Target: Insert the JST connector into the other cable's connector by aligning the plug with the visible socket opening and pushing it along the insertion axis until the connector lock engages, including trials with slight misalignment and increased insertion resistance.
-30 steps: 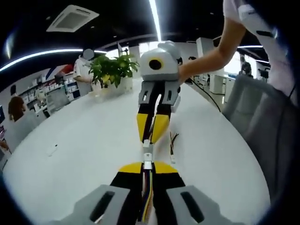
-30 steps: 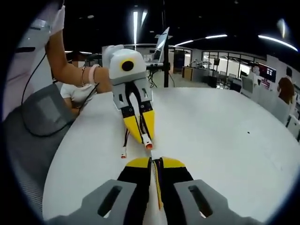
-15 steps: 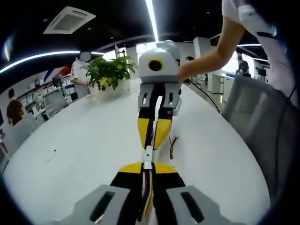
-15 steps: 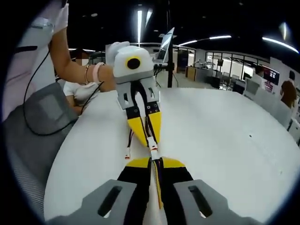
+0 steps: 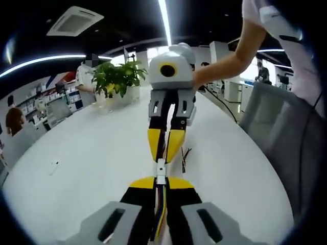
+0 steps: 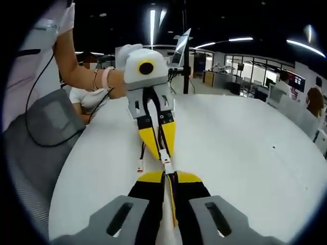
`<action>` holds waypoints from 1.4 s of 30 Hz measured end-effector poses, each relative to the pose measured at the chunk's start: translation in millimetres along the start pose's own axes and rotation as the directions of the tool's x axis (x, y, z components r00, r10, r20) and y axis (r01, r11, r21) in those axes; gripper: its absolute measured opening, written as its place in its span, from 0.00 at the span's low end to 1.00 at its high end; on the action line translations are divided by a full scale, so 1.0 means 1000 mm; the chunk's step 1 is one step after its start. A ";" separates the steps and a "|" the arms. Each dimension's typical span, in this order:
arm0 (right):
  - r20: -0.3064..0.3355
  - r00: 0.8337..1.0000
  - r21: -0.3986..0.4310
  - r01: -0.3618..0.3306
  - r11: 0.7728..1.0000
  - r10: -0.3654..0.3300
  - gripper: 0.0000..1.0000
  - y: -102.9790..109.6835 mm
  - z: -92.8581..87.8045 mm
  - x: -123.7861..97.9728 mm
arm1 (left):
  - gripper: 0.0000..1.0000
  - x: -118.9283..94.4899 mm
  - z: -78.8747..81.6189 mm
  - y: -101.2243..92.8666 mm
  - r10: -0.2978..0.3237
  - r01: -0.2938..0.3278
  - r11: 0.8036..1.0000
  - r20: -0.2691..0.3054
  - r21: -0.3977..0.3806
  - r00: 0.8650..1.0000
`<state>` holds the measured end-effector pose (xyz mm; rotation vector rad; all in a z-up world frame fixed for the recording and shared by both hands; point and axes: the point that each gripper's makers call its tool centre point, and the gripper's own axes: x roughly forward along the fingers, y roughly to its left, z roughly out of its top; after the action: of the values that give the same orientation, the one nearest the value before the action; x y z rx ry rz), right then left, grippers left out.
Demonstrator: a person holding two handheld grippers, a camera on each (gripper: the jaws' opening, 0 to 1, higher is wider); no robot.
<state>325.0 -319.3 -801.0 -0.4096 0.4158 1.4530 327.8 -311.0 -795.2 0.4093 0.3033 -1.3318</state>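
White round table in an open-plan office, under ceiling strip lights; at centre, held above the tabletop, white JST plug meeting the opposing connector tip to tip between the two grippers; left gripper pinching the plug with multicoloured wires trailing back between its jaws; right gripper pressed together on its own cable end, yellow wire visible between the jaws. Compared with one second ago: gap between the two connector ends closed, tips now touching or partly mated; compared with half a second ago, almost no further shift, suggesting seating under way or stalled against resistance; lock engagement not confirmable at this size, so insertion judged incomplete; continued push along the common axis advisable. Left gripper view: opposing gripper approaching nose-on, loose wire ends lying on the table just beside it, potted plant at the far edge, grey chair back to the right. Right gripper view: spare lead with red-tipped connector hanging beside the opposing jaws, bracelet on the person's wrist, laptop on a stand behind.
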 end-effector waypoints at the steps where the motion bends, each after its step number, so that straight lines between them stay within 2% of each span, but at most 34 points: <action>1: -0.002 1.000 -0.005 -0.001 1.000 0.001 0.04 0.000 0.000 0.001 | 0.00 0.000 0.000 0.000 0.000 0.000 1.000 -0.003 0.003 1.000; 16: -0.016 1.000 -0.040 -0.015 0.999 0.014 0.03 0.004 0.000 0.003 | 0.00 0.005 -0.001 -0.004 -0.018 0.019 0.999 -0.009 0.035 1.000; 25: -0.002 1.000 -0.053 -0.008 0.999 0.008 0.03 0.002 0.004 0.002 | 0.00 0.003 0.004 -0.003 -0.007 0.007 0.997 0.006 0.081 1.000; 27: -0.002 1.000 -0.049 -0.011 0.999 0.011 0.03 0.003 0.005 0.002 | 0.00 0.003 0.004 -0.003 -0.008 0.007 0.997 0.006 0.082 1.000; 29: 0.013 1.000 0.004 -0.010 1.000 0.010 0.02 0.004 0.008 0.001 | 0.00 0.002 0.005 -0.003 -0.004 0.004 0.996 0.005 0.087 1.000; 32: 0.018 1.000 -0.021 -0.009 1.000 0.010 0.02 0.002 0.009 0.001 | 0.00 0.002 0.007 -0.003 -0.003 0.002 0.995 0.005 0.102 1.000; 42: 0.005 1.000 -0.019 -0.014 1.000 0.014 0.02 0.002 0.005 0.006 | 0.00 0.004 0.001 -0.003 -0.009 0.011 0.994 -0.017 0.109 1.000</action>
<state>323.2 -310.9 -799.7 -0.4188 0.4017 1.4725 325.9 -315.4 -796.0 0.5110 0.2469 -1.3594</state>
